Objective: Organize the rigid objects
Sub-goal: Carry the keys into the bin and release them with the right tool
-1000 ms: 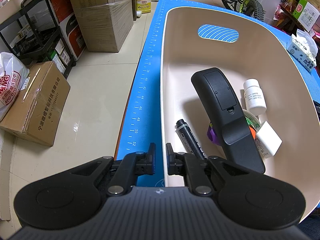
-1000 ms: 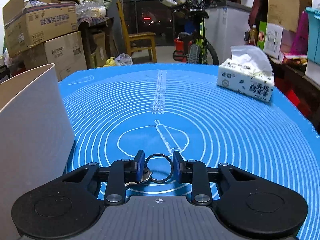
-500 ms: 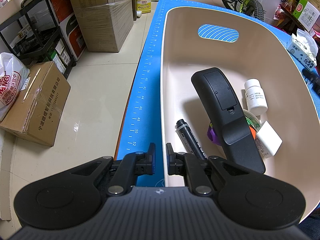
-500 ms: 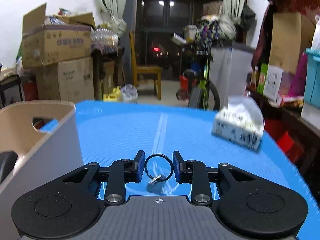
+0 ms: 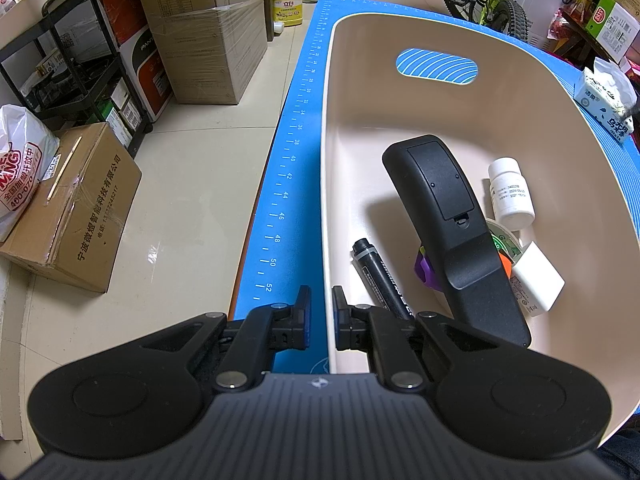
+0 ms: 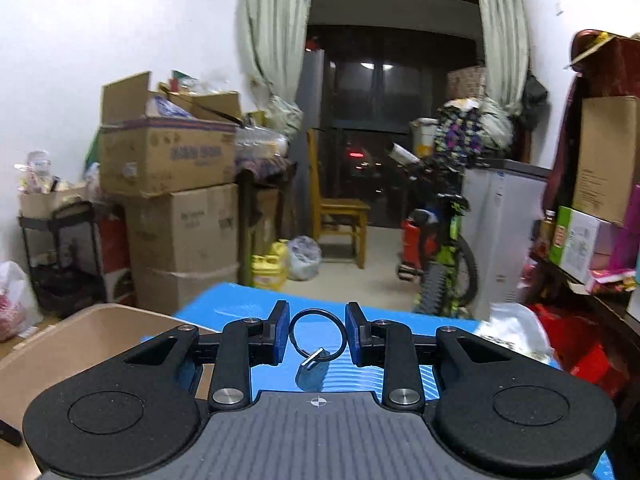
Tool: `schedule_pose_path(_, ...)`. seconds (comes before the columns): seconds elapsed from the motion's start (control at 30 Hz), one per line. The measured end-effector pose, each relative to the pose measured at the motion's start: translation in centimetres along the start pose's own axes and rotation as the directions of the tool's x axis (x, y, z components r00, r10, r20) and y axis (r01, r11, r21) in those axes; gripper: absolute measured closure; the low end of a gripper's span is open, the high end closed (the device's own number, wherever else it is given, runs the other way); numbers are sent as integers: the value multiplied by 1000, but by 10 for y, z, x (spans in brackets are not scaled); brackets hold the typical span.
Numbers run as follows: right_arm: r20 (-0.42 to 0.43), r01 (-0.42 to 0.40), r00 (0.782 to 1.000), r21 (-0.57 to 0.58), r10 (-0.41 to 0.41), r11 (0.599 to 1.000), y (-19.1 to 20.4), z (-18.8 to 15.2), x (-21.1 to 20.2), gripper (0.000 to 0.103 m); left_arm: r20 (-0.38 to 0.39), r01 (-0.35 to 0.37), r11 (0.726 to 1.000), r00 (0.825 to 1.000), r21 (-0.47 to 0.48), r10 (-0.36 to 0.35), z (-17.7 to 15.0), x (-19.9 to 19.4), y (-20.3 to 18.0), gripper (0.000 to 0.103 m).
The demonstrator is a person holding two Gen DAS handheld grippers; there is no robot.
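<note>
My left gripper [image 5: 321, 312] is shut on the near rim of the beige bin [image 5: 327, 184], one finger on each side of the wall. In the bin lie a black remote [image 5: 452, 224], a black marker [image 5: 380, 276], a white pill bottle [image 5: 510, 194], a white block [image 5: 538, 280], a tape roll [image 5: 505, 242] and a purple piece [image 5: 426, 270]. My right gripper [image 6: 317, 334] is shut on a black key ring [image 6: 318, 334] with a key [image 6: 314, 368] hanging below it, held high above the blue mat [image 6: 256, 306]. The bin [image 6: 76, 344] is at its lower left.
The blue mat [image 5: 294, 184] lies under the bin, with its left edge by the floor. A tissue pack [image 5: 606, 100] sits on the mat to the right of the bin; it is blurred in the right wrist view [image 6: 516, 330]. Cardboard boxes [image 5: 68, 208], a black rack [image 5: 76, 80], a chair [image 6: 340, 208] and a bicycle [image 6: 440, 256] stand around.
My right gripper has risen from the mat with the key ring and tilted up, toward the bin side. The left gripper and the bin's contents have not moved.
</note>
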State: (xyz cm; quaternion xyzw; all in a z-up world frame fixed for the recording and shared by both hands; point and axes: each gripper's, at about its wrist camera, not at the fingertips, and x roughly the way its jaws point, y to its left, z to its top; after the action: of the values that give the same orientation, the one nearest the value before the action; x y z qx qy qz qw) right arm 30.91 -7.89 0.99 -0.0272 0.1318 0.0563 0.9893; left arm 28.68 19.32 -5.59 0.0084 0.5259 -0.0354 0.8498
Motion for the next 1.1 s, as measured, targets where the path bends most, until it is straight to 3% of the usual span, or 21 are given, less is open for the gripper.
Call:
schedule_pose_path(0.23, -40, -121, 992, -7, 120, 993, 34, 12, -5, 65, 0, -1, 1000, 1000, 0, 1, 0, 0, 0, 90)
schedule_pose_path(0.53, -183, -228, 958, -24, 220, 973, 79, -5, 16, 65, 0, -3, 1000, 1000, 4, 3, 1, -1, 3, 90)
schedule_pose_path(0.9, -438, -244, 873, -12, 215, 970, 97, -30, 48, 65, 0, -3, 1000, 1000, 3, 3, 1, -1, 3, 90)
schedule_pose_path(1.1, -497, -247, 841, -4, 212, 969, 97, -37, 52, 64, 1, -6, 1000, 1000, 6, 6, 1, -2, 3, 90)
